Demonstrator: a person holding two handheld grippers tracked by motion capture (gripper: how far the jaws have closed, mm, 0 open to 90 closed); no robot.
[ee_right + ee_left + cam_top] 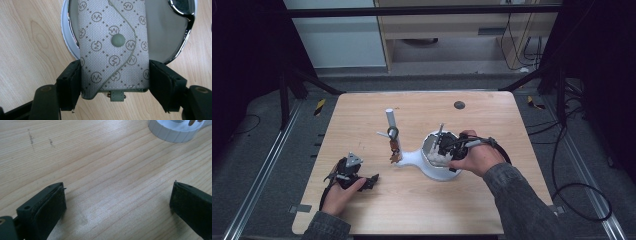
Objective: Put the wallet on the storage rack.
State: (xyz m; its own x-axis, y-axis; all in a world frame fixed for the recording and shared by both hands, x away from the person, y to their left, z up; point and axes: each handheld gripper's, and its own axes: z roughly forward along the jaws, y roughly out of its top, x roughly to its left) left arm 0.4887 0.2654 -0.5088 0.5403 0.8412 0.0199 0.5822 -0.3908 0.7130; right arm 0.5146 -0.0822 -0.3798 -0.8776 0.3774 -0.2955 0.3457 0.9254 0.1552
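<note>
A grey patterned key pouch with a snap button lies lengthways over a white round dish. My right gripper is shut on the pouch's near end, one jaw against each side. From above, the right gripper sits over the dish, which belongs to a white stand at the table's middle right. My left gripper rests on the bare wood at the front left, its jaws wide apart. The left gripper holds nothing, and the stand's ribbed white base lies ahead of it.
A white upright post joined to the stand carries a metal ring and small brown hanging pieces. A dark round spot marks the far side of the wooden table. Cables trail on the floor at the right.
</note>
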